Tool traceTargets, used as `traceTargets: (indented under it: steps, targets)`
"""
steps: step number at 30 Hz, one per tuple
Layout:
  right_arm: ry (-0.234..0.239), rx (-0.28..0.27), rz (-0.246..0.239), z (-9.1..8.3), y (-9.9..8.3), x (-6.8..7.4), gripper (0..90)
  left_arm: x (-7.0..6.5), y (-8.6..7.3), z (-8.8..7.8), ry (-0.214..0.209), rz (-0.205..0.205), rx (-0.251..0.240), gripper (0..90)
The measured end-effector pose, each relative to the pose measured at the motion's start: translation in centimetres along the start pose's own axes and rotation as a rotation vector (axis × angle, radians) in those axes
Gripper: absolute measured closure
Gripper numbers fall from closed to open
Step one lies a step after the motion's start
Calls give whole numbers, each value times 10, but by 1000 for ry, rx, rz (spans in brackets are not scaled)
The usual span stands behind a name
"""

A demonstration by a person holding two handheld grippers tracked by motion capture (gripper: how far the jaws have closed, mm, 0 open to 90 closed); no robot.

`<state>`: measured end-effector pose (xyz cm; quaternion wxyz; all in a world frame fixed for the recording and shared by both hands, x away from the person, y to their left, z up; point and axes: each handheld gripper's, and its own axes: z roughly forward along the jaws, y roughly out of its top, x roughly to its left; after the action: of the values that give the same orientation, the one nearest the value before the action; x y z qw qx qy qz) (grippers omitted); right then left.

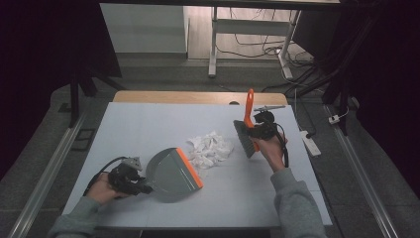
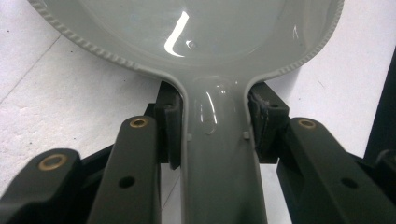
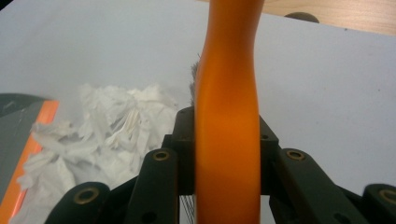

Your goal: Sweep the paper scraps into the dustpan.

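A grey dustpan [image 1: 173, 173] with an orange front lip lies on the table at the lower left, its lip facing a pile of crumpled white paper [image 1: 210, 148]. My left gripper [image 1: 141, 187] is shut on the dustpan's handle [image 2: 219, 158], a pad pressing each side. A hand brush [image 1: 246, 130] with an orange handle and grey bristles is held just right of the paper, handle pointing up and away. My right gripper [image 1: 256, 133] is shut on that orange handle [image 3: 227, 135]. The paper pile [image 3: 107, 135] and the dustpan's orange lip [image 3: 28, 154] appear to the left in the right gripper view.
The white table top [image 1: 148, 124] ends in a wooden strip [image 1: 198, 96] at the far edge. A white power strip [image 1: 310, 143] lies on the floor to the right. Desk legs and cables [image 1: 257, 49] stand beyond the table.
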<state>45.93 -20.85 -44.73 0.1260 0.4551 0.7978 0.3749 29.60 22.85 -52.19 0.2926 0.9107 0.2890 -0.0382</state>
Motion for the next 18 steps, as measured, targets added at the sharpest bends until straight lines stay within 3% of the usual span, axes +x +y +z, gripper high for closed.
traceTargets:
  steps: [10, 18]
  targets:
    - [-22, 21, 1, 17, 17, 1, 703, -1, 1, 0, 4, -11, -11, 615]
    - [-63, 97, -37, 43, 31, 8, 703, -1, 1, 0, 3, -10, -13, 615]
